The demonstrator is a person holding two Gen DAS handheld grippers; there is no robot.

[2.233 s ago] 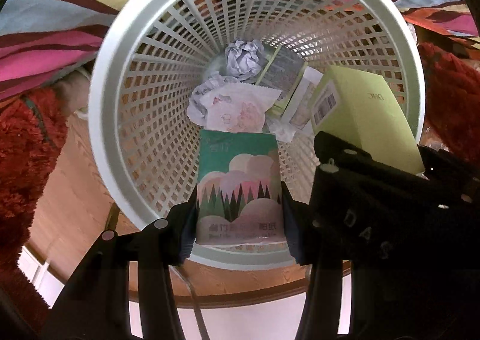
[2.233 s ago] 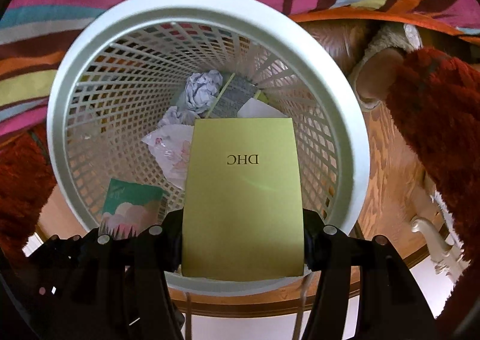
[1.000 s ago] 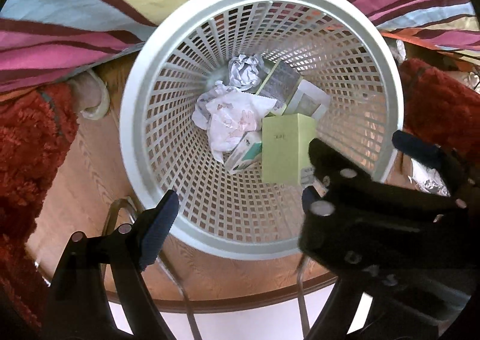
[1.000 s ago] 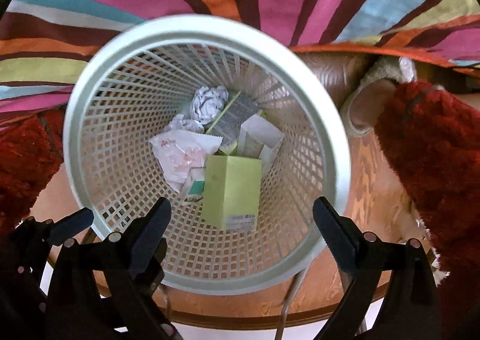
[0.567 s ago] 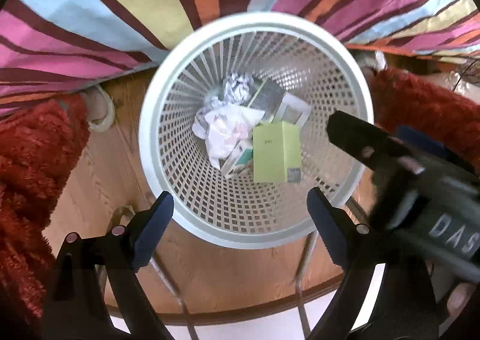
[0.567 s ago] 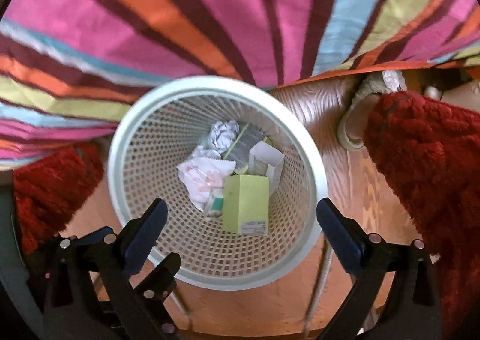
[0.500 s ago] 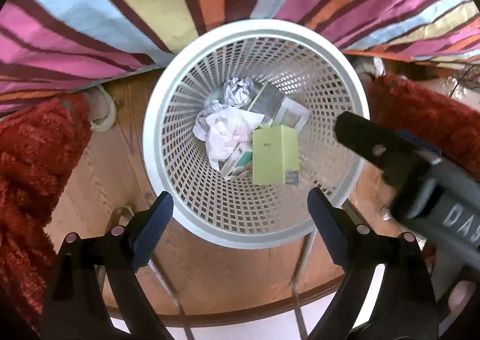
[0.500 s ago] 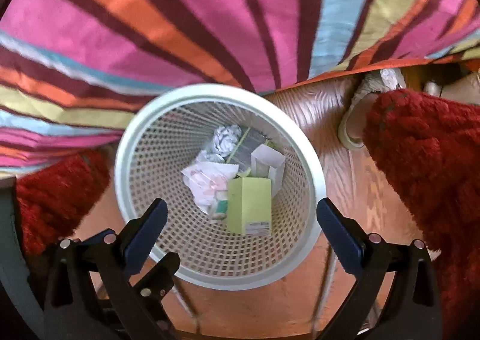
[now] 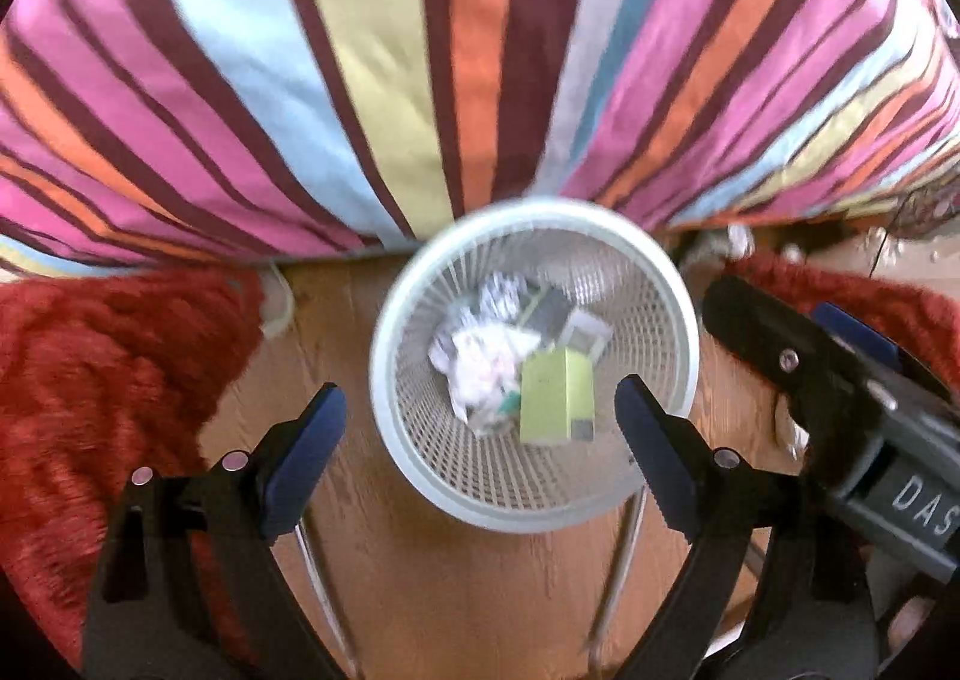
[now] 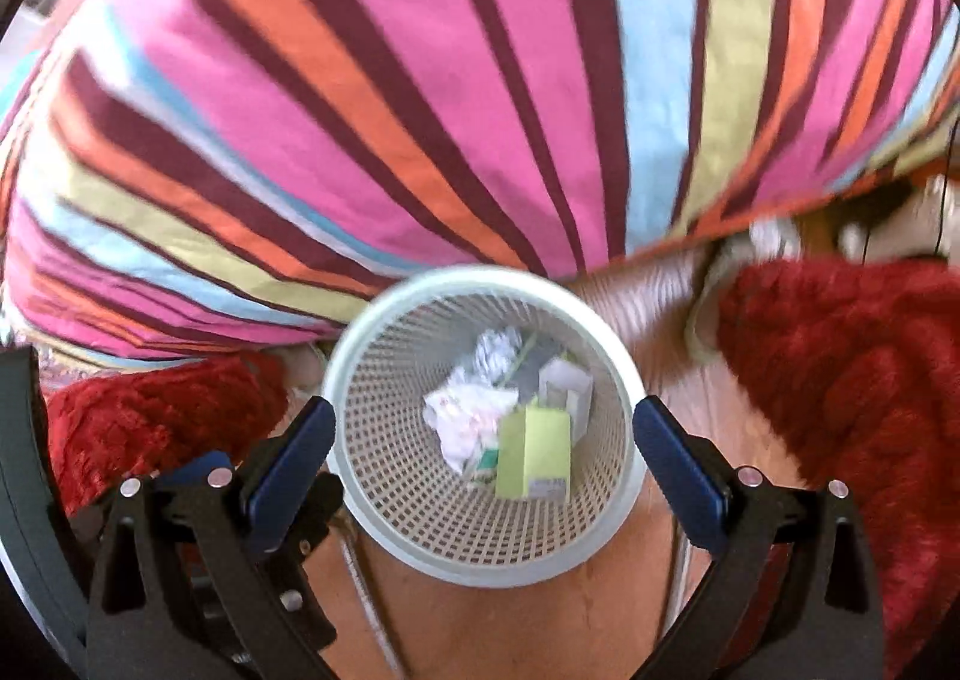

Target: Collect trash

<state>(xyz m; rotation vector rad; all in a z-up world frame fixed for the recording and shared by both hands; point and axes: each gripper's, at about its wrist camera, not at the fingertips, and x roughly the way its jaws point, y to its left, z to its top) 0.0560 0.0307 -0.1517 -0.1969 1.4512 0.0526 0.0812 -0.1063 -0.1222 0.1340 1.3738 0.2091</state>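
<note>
Both jaws gape wide and empty: left gripper (image 9: pixel 480 422), right gripper (image 10: pixel 483 440). Between them sits the white plastic lattice wastebasket (image 10: pixel 384 476) holding the lime-green cardboard box (image 10: pixel 534 455) and crumpled white paper (image 10: pixel 465 419). Risk: clipping its near rim could tip it, spilling trash.

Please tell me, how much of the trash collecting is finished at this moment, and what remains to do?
Done: the yellow-green box, crumpled paper and other wrappers lie inside the white basket. In hand: nothing; the left claw and the right claw are both open and empty above the basket. Left: no loose trash is clearly visible on the wooden floor, though the edges are blurred.
</note>
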